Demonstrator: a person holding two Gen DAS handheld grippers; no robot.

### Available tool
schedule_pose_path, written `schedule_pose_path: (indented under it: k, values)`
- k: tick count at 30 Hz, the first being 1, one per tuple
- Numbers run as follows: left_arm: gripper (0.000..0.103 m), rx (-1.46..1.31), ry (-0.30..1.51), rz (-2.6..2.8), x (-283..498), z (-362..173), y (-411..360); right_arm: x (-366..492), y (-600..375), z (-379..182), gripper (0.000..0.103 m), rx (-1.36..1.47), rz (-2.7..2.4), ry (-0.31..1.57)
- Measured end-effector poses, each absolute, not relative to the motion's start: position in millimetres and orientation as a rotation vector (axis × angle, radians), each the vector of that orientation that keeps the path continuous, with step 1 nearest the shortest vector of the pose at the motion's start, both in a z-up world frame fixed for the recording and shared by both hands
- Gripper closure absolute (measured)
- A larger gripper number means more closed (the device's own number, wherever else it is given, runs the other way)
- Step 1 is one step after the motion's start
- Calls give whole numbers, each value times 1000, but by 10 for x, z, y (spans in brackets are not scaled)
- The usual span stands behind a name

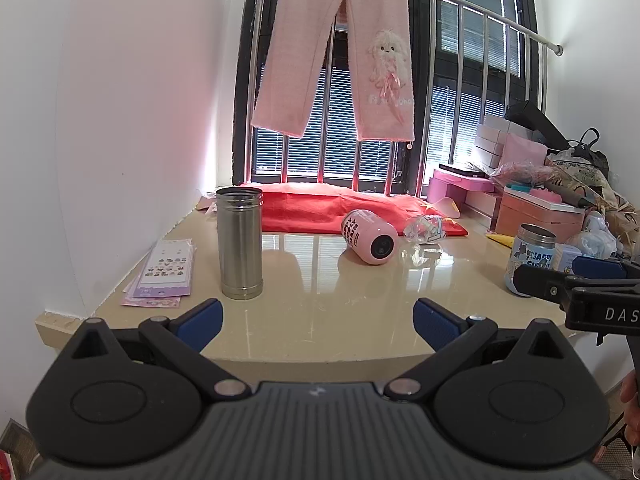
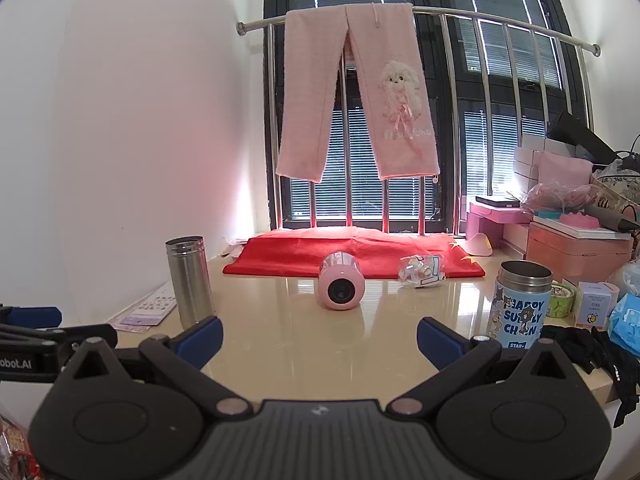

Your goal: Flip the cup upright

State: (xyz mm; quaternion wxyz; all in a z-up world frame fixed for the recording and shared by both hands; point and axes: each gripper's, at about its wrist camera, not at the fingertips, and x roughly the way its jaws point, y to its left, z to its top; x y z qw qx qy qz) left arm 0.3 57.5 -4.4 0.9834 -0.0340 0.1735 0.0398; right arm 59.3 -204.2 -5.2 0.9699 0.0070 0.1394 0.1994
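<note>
Near the table's [image 2: 304,360] middle, just in front of the red cloth [image 2: 352,256] along its far edge, a pink cup [image 2: 340,286] is lying on its side, its base facing the cameras. Both the left gripper [image 1: 316,320] and right gripper [image 2: 320,340] are hovering level over the near edge, side by side, jaws spread wide, holding nothing. Steel tumbler [image 1: 239,242] is standing upright toward the left edge, blue printed cup [image 2: 520,306] toward the right.

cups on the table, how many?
3. Steel cup upright at left; pink cup on its side mid-table by the red cloth; blue cartoon cup upright at right. Right-side clutter may hide more.
</note>
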Motion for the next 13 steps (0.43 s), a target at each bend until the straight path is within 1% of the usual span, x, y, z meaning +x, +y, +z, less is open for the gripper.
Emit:
schedule_pose_path:
  k: [13]
  values:
    - [0, -68, 338, 63, -26, -30, 550, 588, -2038, -51, 0, 15, 403, 282]
